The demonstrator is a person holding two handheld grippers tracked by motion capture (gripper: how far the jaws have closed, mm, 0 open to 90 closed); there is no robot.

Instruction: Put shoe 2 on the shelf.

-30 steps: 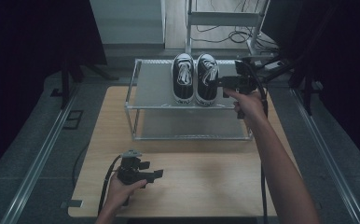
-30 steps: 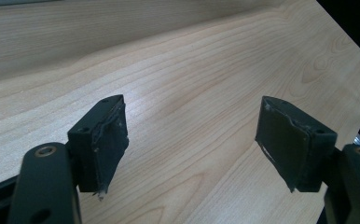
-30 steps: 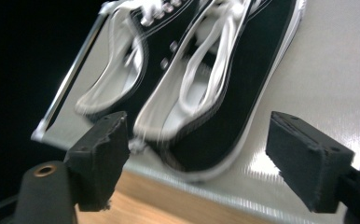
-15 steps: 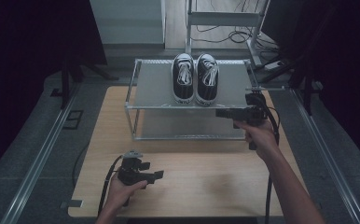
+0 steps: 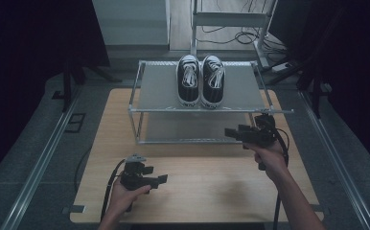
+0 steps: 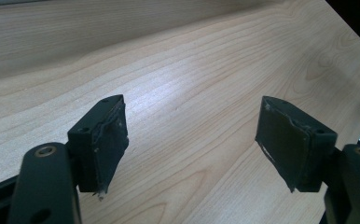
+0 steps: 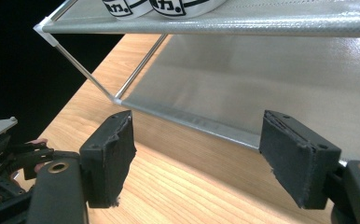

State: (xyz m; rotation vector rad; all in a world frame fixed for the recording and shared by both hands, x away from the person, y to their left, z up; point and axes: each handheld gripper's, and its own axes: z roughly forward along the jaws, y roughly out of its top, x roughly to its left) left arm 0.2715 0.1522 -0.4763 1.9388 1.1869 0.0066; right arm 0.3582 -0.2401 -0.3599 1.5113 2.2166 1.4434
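Note:
Two black sneakers with white laces [image 5: 201,80] stand side by side on the top shelf of a grey metal rack [image 5: 159,91]; their white soles [image 7: 164,6] peek in at the top of the right gripper view. My right gripper [image 5: 231,132] is open and empty, held in front of the rack's lower shelf [image 7: 262,79] at its right end. My left gripper [image 5: 160,179] rests near the table's front left, open and empty, with bare wood between its pads [image 6: 283,140].
The wooden table [image 5: 212,191] carries the rack at its back half. Cables trail from both grippers toward the front edge. A metal frame [image 5: 231,19] and floor cables lie beyond the table. The left hand with its gripper [image 7: 1,144] appears at lower left in the right gripper view.
My right gripper has come down and back from beside the sneakers on the top shelf to in front of the lower shelf. The left gripper has stayed put.

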